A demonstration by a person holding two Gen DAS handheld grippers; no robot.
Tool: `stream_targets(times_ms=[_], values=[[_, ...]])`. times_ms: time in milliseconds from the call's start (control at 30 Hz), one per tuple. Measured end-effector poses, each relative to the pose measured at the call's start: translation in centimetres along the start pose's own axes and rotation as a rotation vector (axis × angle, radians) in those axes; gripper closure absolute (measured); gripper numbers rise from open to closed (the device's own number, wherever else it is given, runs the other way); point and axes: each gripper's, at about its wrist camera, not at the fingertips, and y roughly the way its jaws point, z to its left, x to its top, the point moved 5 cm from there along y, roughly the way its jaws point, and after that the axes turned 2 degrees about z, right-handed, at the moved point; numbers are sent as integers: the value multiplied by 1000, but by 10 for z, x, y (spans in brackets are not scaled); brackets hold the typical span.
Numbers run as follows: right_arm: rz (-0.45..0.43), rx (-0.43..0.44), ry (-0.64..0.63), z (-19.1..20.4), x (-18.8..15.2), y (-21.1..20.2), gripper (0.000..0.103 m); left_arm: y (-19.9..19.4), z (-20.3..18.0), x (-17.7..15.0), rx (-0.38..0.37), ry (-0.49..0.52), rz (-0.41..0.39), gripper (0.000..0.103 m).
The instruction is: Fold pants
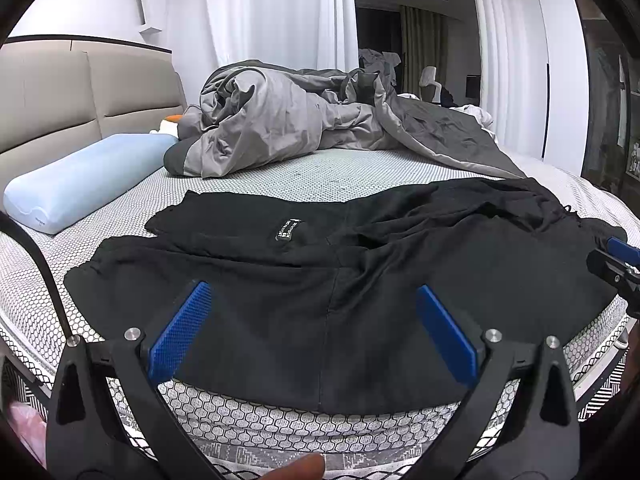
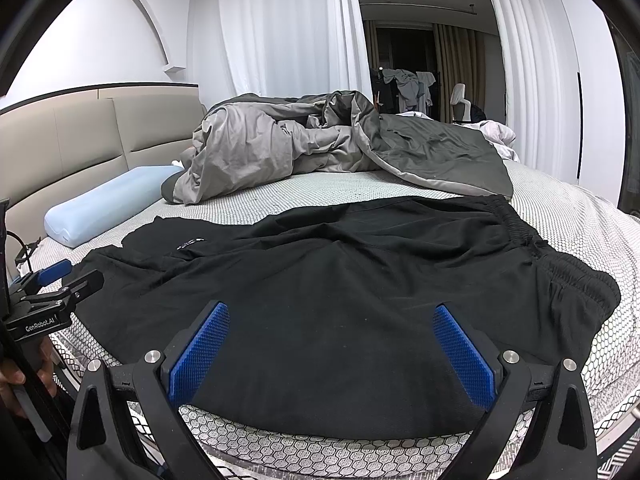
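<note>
Black pants [image 1: 320,280] lie spread flat on the bed [image 1: 320,176], near its front edge; left gripper [image 1: 312,300] and right gripper [image 2: 332,316] hover over the pants, jaws apart, empty.

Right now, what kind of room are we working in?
Most likely a home bedroom. The black pants lie spread on a bed with a honeycomb-patterned mattress cover, backed by a beige padded headboard. A crumpled grey duvet and a pale blue contoured pillow lie behind them.
</note>
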Motion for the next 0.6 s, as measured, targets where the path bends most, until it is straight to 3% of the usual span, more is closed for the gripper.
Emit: stream_targets(times_ms=[600], values=[[-1,-3,0,0,0,0,0,-3,0,4,-8,-15,-1,1]])
